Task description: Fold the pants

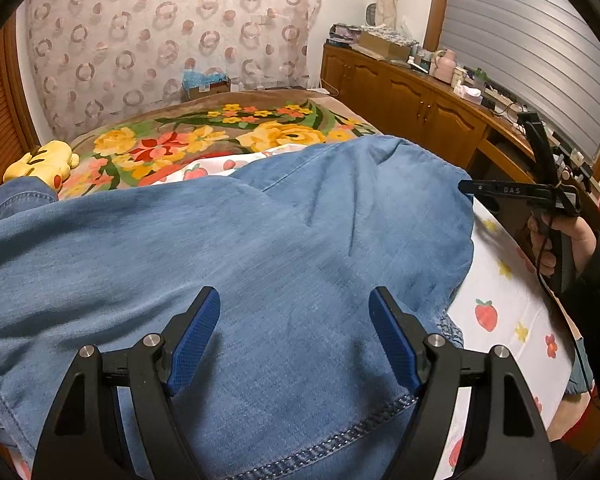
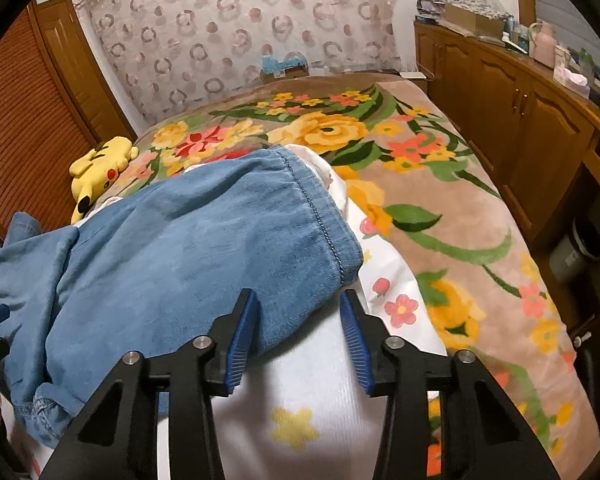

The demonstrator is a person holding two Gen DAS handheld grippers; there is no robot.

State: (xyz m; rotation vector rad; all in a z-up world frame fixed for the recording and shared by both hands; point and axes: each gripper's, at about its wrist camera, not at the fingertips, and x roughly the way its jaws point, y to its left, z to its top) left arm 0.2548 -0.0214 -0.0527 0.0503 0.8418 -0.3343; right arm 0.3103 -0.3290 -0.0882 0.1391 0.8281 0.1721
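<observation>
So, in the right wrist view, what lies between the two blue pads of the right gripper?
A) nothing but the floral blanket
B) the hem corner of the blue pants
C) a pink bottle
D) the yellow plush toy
B: the stitched hem corner of the blue pants reaches in between the pads of the right gripper, above the white strawberry sheet.

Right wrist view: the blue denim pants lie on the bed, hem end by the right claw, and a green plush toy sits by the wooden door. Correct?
Not quite: the plush toy is yellow, not green, as the right wrist view shows. The rest holds: the blue denim pants lie on the bed, hem end by the right claw, toy near the wooden door.
</observation>
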